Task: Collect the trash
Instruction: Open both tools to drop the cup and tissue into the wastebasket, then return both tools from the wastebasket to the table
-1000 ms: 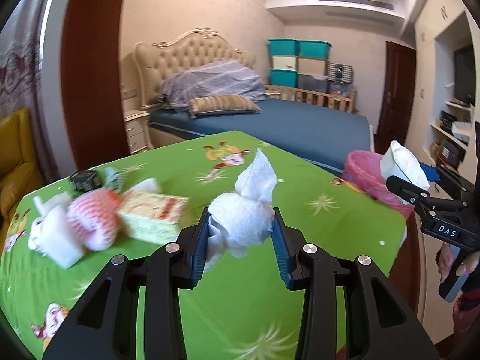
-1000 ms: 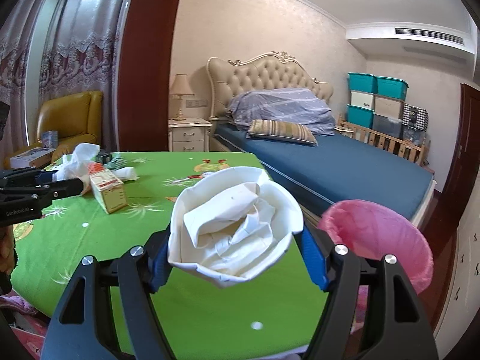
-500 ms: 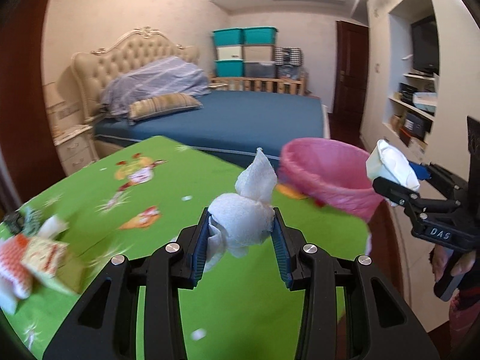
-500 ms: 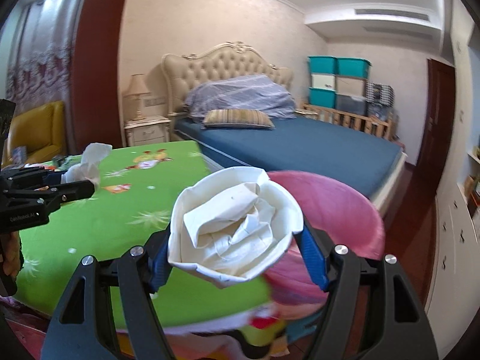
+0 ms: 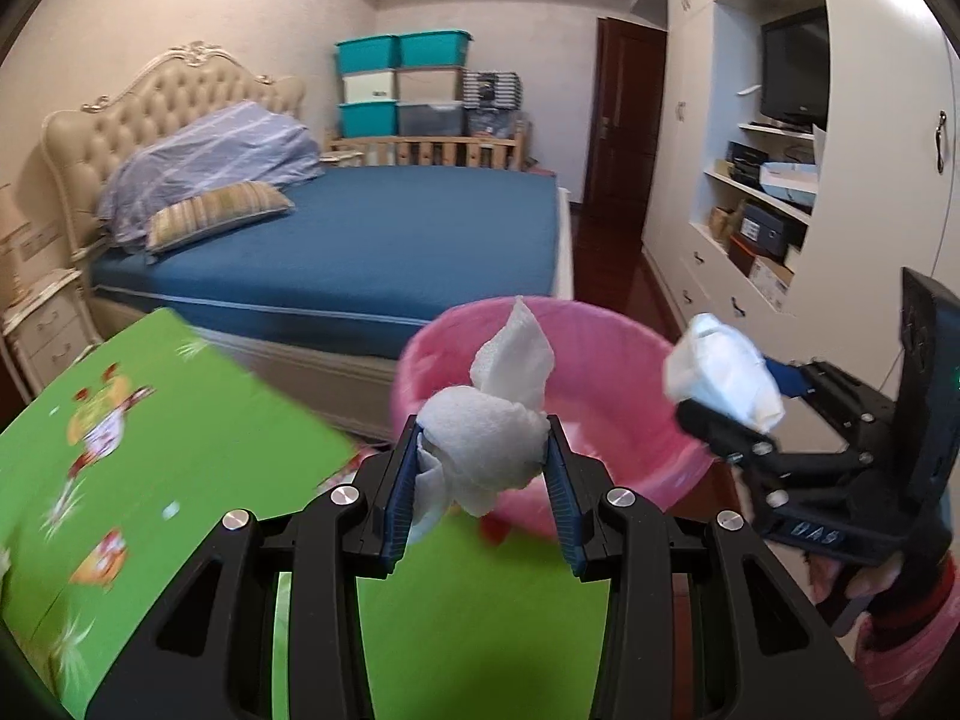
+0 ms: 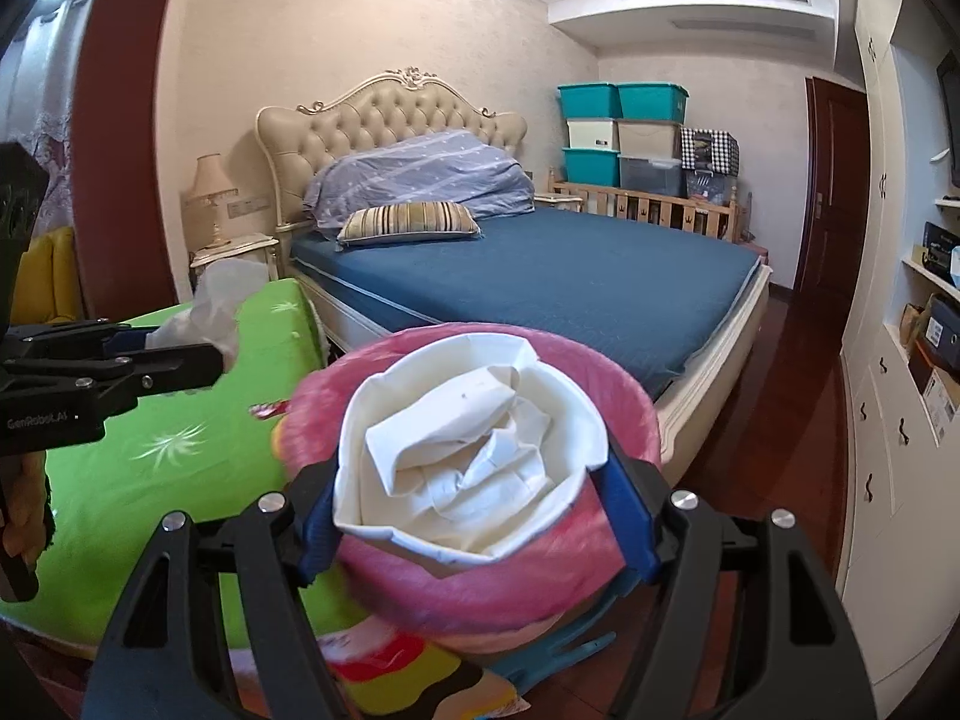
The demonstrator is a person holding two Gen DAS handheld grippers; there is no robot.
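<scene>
Left gripper (image 5: 483,462) clenched on a crumpled white tissue (image 5: 489,438), held before the pink-lined bin (image 5: 606,360) past the green-covered bench (image 5: 180,420) edge; right gripper (image 6: 474,480) grasping a crushed white paper cup (image 6: 468,450), held directly in front of the same bin's rim.
</scene>
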